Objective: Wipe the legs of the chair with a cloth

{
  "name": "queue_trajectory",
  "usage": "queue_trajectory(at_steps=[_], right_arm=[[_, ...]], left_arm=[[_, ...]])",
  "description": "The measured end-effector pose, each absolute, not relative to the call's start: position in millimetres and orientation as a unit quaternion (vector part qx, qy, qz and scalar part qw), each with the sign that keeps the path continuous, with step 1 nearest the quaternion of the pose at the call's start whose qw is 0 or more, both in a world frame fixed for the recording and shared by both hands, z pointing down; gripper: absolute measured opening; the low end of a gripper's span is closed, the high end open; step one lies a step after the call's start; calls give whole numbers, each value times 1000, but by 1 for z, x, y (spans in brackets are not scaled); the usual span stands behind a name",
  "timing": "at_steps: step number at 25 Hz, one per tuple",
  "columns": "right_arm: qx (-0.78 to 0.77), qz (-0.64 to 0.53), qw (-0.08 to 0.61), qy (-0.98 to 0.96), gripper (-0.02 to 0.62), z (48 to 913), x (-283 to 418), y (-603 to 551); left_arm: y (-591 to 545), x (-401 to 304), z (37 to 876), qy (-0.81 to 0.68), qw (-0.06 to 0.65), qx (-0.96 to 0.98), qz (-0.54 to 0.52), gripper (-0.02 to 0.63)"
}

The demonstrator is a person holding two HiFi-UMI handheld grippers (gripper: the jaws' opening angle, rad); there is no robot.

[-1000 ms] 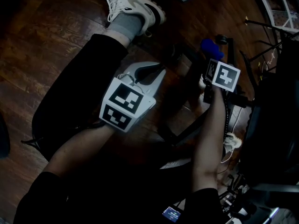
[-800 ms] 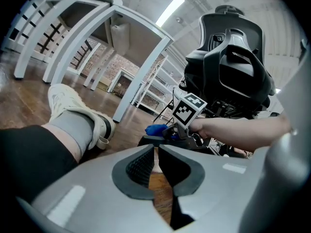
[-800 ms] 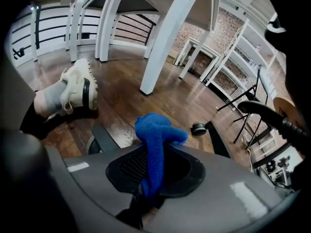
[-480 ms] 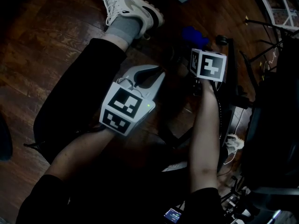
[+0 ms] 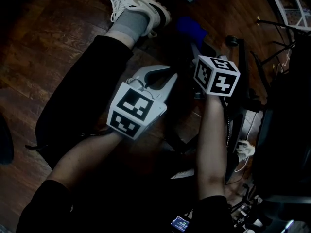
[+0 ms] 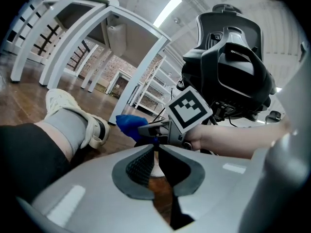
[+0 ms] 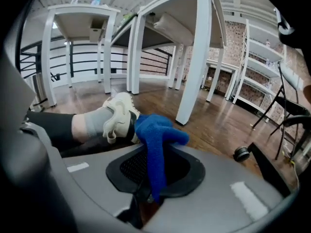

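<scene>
While the right gripper (image 5: pixel 194 45) points down toward the wooden floor (image 5: pixel 48 38), its jaws are clamped on the blue cloth (image 5: pixel 190 28). In the right gripper view the cloth (image 7: pixel 156 130) runs as a narrow strip down between the two pads, which press on it from both sides. Its loose end bunches out past the tips of the right gripper (image 7: pixel 153 152), folding over toward the right. That bunch shows in front of the person's white shoe (image 7: pixel 119 113). The chair leg (image 7: pixel 269 166) and its caster (image 7: pixel 241 153) stand off to the right, apart from the cloth in that view.

From the head view the cloth hangs above the floor between the shoe (image 5: pixel 133 1) and the caster (image 5: pixel 231 41), nearer the far edge of the floor as seen. Whether it touches any chair part there is too dark to tell.

Over the person's knee, the left gripper (image 5: pixel 169 74) is held nearly level. Its own view shows the tips of the left gripper (image 6: pixel 155 144) pressed together with nothing between them. Past them stand the cloth (image 6: pixel 129 125) and the black chair (image 6: pixel 233 57).
</scene>
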State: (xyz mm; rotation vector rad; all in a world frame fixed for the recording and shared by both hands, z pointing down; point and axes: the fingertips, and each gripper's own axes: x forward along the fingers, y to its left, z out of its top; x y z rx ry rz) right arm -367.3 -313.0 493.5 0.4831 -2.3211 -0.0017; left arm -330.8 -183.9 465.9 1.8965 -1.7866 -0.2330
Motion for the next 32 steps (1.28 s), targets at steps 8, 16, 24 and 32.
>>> queue_trajectory(at_steps=[8,16,24,32], right_arm=[[165,-131,345,-914,81,451,-335,-248],[172,-229,360,-888,81,437,-239,-184],[230,-152,336,-901,81,425,-144,-155],[285,-146,300,-899,81,390,-62,-142]], left_arm=[[-187,-317,467,-663,232,710,-40,31],[-171,-284,449,-647,194,737,-15,31],[-150,-207,437,-595,161,786,35,31],[-128,-140,404,-574,124,808,51,31]])
